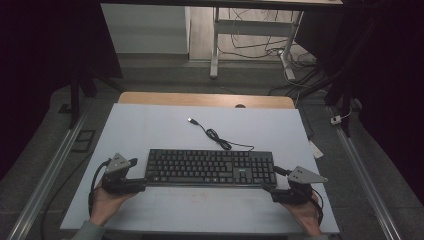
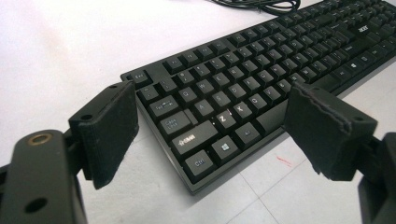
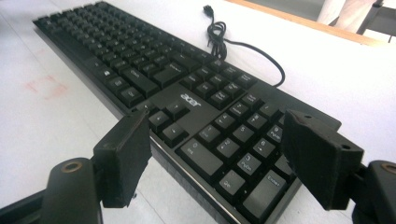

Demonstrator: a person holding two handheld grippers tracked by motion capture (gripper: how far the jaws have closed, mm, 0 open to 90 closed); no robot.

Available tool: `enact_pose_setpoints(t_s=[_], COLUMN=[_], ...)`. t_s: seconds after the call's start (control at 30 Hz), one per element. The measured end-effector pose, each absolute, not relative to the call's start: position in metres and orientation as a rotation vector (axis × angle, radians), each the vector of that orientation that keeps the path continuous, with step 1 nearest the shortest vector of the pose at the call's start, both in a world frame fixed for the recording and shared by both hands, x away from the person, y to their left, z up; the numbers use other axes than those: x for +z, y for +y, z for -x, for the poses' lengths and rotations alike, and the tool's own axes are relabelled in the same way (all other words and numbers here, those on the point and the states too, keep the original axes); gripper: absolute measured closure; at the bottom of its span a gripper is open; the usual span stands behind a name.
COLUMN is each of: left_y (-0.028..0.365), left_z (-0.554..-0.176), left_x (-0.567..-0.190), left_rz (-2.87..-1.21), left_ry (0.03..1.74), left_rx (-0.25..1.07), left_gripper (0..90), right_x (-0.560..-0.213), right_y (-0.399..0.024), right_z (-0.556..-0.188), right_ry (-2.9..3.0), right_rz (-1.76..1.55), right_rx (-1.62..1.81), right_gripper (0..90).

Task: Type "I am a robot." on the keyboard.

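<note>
1. Lying flat across the middle of the white worktop (image 1: pixel 150 125), the black keyboard (image 1: pixel 210 167) has its long side toward the person.
2. Its cable (image 1: pixel 220 140) coils on the worktop just behind it, and the plug (image 1: pixel 191 120) lies farther back.
3. At the keyboard's left end sits the left gripper (image 1: pixel 142 182), held in the left hand (image 1: pixel 105 202); its fingers (image 2: pixel 109 130) are spread wide, one on each side of the near left corner, and grasp nothing.
4. At the right end sits the right gripper (image 1: pixel 267 187), held in the right hand (image 1: pixel 305 212); its fingers (image 3: pixel 126 156) are likewise spread apart around the number-pad corner, with a gap to the keyboard on either side.
</note>
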State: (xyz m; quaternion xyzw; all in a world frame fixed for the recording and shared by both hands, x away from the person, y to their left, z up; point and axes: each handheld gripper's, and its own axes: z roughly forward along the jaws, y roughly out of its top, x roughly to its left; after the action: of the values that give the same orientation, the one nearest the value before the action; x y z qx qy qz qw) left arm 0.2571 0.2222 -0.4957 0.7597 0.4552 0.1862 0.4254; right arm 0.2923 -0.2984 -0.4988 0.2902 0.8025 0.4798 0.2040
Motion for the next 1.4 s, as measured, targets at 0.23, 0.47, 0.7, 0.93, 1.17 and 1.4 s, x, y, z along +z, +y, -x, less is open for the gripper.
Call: enact_pose_setpoints(t_s=[0.23, 0.47, 0.7, 0.93, 1.17, 1.4], left_y=[0.217, 0.218, 0.216, 0.215, 0.216, 0.217], left_z=[-0.256, -0.256, -0.257, -0.255, -0.251, -0.249], left_x=[-0.497, -0.498, -0.500, -0.502, -0.505, -0.506], left_rz=[-1.931, -1.933, -1.947, -1.945, -1.939, -1.929], left_ry=[1.113, 1.096, 1.072, 1.049, 1.048, 1.053], left_rx=[0.498, 0.507, 0.529, 0.555, 0.556, 0.568], left_gripper=[18.9, 19.4, 20.2, 22.1, 23.8, 25.5], right_x=[-0.500, -0.502, -0.505, -0.502, -0.501, -0.498], right_y=[-0.300, -0.298, -0.295, -0.281, -0.264, -0.250], right_z=[-0.294, -0.295, -0.295, -0.298, -0.304, -0.309], right_ry=[2.235, 2.246, 2.251, 2.255, 2.258, 2.263], right_rz=[-0.824, -0.836, -0.837, -0.814, -0.802, -0.802], right_rx=[1.325, 1.298, 1.292, 1.298, 1.288, 1.338], right_gripper=[25.2, 26.1, 26.7, 27.7, 30.5, 36.3])
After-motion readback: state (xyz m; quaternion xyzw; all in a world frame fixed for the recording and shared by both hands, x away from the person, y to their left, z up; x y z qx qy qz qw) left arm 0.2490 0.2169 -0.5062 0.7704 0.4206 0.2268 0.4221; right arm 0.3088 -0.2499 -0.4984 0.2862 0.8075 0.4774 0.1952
